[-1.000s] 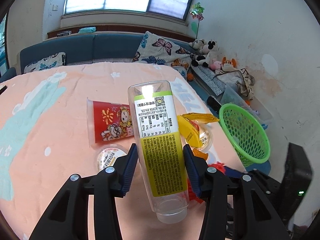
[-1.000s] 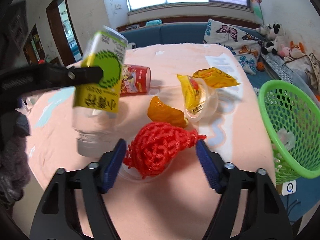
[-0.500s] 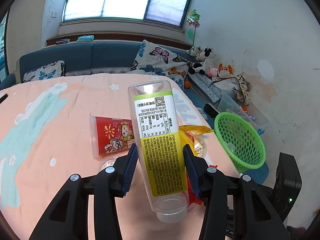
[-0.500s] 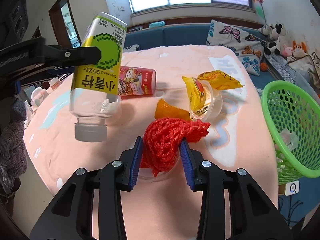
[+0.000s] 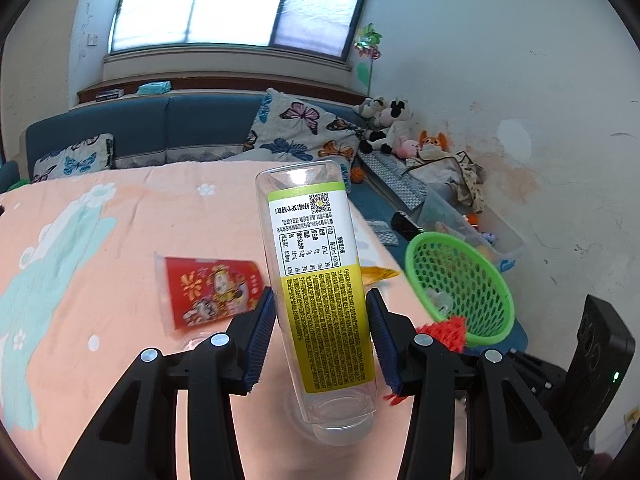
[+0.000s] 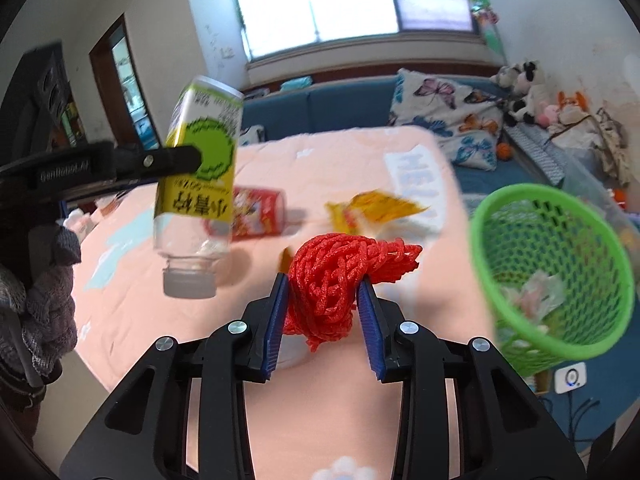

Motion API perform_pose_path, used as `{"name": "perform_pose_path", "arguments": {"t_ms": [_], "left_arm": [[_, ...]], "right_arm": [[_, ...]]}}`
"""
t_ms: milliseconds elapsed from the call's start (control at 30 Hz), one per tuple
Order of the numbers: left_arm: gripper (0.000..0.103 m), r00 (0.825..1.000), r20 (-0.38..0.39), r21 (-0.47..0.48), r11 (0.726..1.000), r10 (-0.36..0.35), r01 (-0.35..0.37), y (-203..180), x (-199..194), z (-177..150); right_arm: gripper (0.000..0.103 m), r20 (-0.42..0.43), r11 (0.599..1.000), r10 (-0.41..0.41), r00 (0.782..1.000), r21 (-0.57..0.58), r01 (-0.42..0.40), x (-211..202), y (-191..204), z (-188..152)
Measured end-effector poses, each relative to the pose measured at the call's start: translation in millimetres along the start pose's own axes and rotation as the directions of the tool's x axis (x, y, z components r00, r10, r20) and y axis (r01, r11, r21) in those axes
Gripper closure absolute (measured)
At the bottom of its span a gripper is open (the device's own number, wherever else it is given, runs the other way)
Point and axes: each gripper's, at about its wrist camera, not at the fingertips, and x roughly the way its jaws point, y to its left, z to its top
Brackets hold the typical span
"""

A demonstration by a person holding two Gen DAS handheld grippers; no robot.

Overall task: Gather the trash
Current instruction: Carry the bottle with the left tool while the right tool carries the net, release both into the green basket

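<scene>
Across a table draped in a peach cloth point(image 5: 120, 240) with pale blue and white flower shapes, trash lies scattered: a red printed paper cup point(image 5: 208, 294) on its side and a yellow snack wrapper point(image 6: 374, 208) beyond it. Behind the table runs a blue sofa point(image 5: 192, 128) with butterfly-print pillows point(image 5: 300, 128) under a wide bright window point(image 5: 236, 4). Stuffed toys point(image 5: 386, 120) sit in the corner by a stained white wall. A green mesh basket point(image 6: 556, 276) stands off the table's right edge, with crumpled pale scraps inside.

The left gripper point(image 5: 320, 334) pinches an empty clear plastic bottle point(image 5: 320, 280) with a yellow-green label, cap end pointing down, held in the air above the cloth. The right gripper point(image 6: 322, 308) has its blue pads pressed into a bundle of red mesh netting point(image 6: 340, 276), held just above the table and beside the basket.

A second ago the right fingers were spread wide around the netting as it rested on a clear cup; since then they have closed on it, lifted it and carried it toward the basket, which now looms larger. The bottle has stayed clamped throughout and has risen higher over the table.
</scene>
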Motion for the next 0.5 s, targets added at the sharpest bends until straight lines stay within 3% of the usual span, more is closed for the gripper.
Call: {"name": "perform_pose_path", "arguments": {"t_ms": [200, 500], "left_arm": [[0.058, 0.999, -0.011, 0.048, 0.998, -0.041, 0.041, -29, 12, 13], [0.058, 0.994, -0.053, 0.082, 0.992, -0.096, 0.1, -71, 44, 31]], "right_arm": [[0.067, 0.022, 0.992, -0.124, 0.992, 0.036, 0.123, -15, -49, 8], [0.066, -0.037, 0.938, -0.324, 0.945, 0.121, 0.326, -17, -146, 4]]}}
